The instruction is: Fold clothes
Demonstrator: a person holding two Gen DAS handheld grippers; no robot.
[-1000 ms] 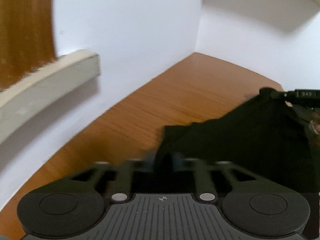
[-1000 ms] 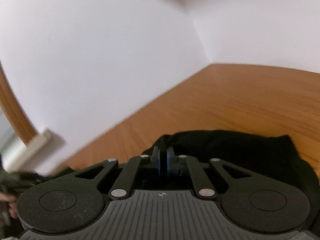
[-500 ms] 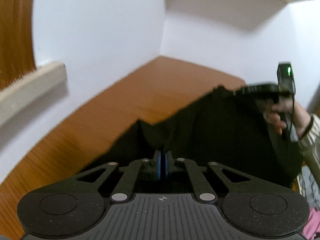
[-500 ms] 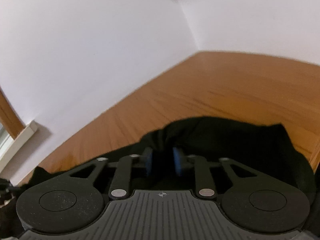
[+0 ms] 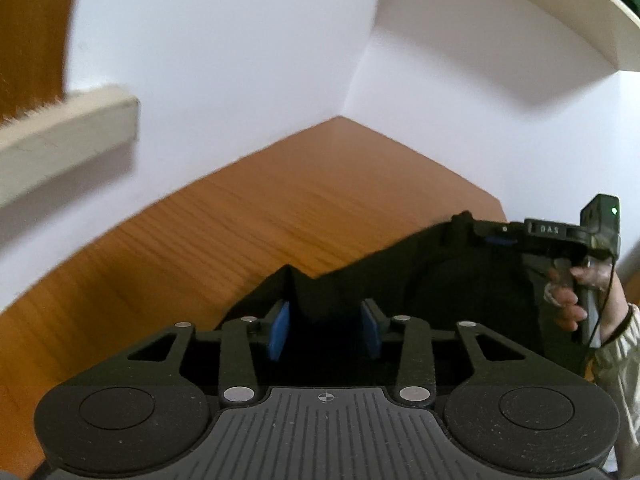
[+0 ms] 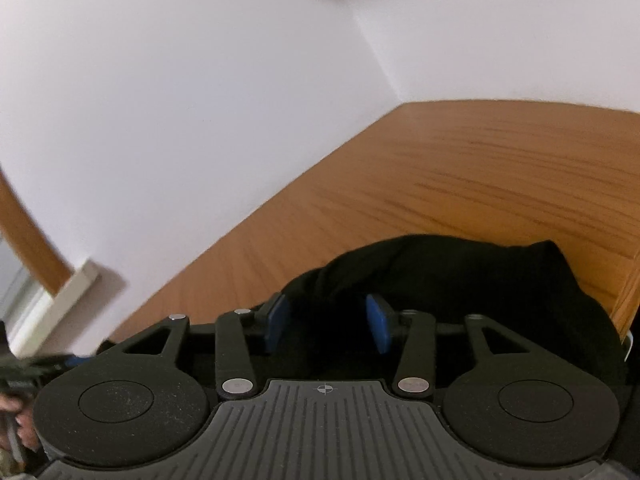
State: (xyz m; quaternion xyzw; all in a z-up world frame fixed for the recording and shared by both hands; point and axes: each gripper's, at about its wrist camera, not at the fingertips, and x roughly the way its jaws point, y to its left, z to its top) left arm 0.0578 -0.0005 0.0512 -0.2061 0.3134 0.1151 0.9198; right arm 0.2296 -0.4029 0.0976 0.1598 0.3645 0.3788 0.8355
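A black garment (image 5: 440,280) lies crumpled on the wooden table (image 5: 280,216). My left gripper (image 5: 325,328) is open at the garment's left corner. A peak of cloth rises between its blue pads (image 5: 279,332), which do not pinch it. In the right wrist view the same black garment (image 6: 460,272) bunches near the table's right edge. My right gripper (image 6: 327,320) is open too, with dark cloth lying loose between its blue pads (image 6: 378,322). A hand (image 5: 568,300) holds the right gripper's handle at the garment's far side.
White walls meet in a corner behind the table (image 6: 480,168). A pale window ledge (image 5: 68,128) juts out at the left and a white shelf (image 5: 520,12) hangs at the upper right. The table's edge (image 6: 628,292) drops off beside the garment's right end.
Both grippers were shut on the garment a second ago. The right one opened first, then the left, and the cloth has settled onto the table.
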